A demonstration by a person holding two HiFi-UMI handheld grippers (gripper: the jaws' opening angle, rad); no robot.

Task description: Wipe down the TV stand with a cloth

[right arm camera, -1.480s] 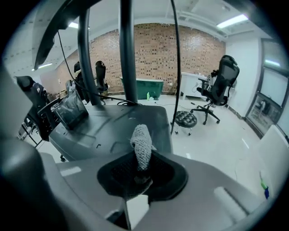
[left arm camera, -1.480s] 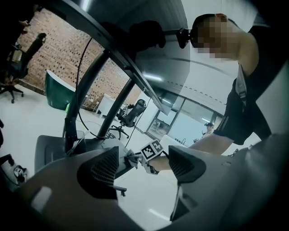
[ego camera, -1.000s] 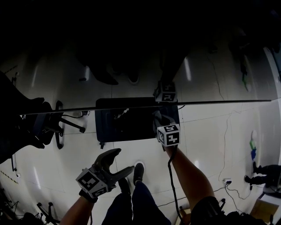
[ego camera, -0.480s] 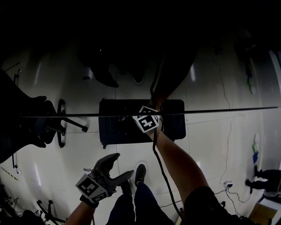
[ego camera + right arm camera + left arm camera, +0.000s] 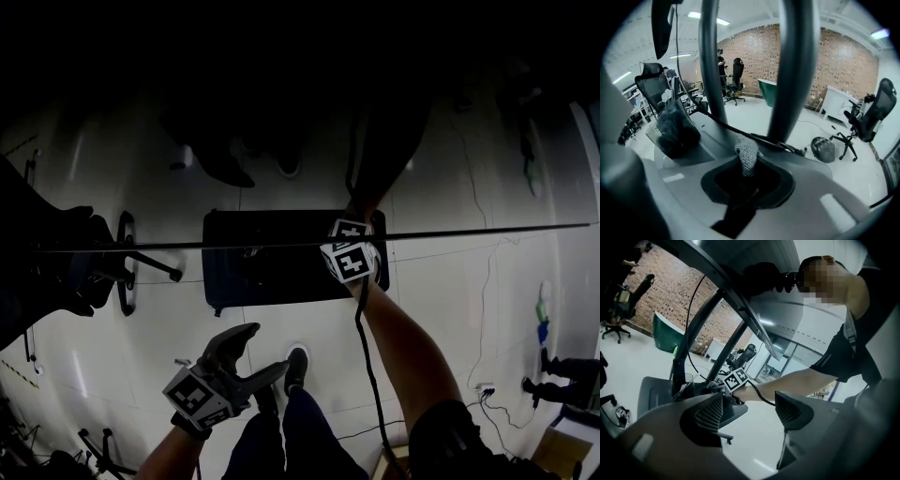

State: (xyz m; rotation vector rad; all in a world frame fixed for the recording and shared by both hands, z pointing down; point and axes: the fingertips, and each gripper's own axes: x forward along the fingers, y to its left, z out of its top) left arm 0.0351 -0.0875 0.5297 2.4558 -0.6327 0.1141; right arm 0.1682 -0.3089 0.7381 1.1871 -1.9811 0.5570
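Seen from above, the TV stand's dark base (image 5: 272,267) lies on the pale floor, and the screen's thin edge (image 5: 469,232) runs across it. My right gripper (image 5: 352,261) rests low on the base's right part. In the right gripper view its jaws are together on a dark cloth (image 5: 736,206), with one netted pad (image 5: 746,157) showing, on the grey base (image 5: 712,140) before the stand's posts (image 5: 794,70). My left gripper (image 5: 251,360) hangs open over the floor by my feet; its pads (image 5: 710,413) hold nothing.
A clear bag with dark contents (image 5: 675,126) sits on the base's left part. An office chair (image 5: 122,267) stands left of the stand. Cables (image 5: 487,281) trail over the floor at right. More chairs (image 5: 867,117) and a green tub (image 5: 768,89) stand farther off.
My right gripper swept left across the stand base, then came back to the right. The left gripper has hardly moved and stays open.
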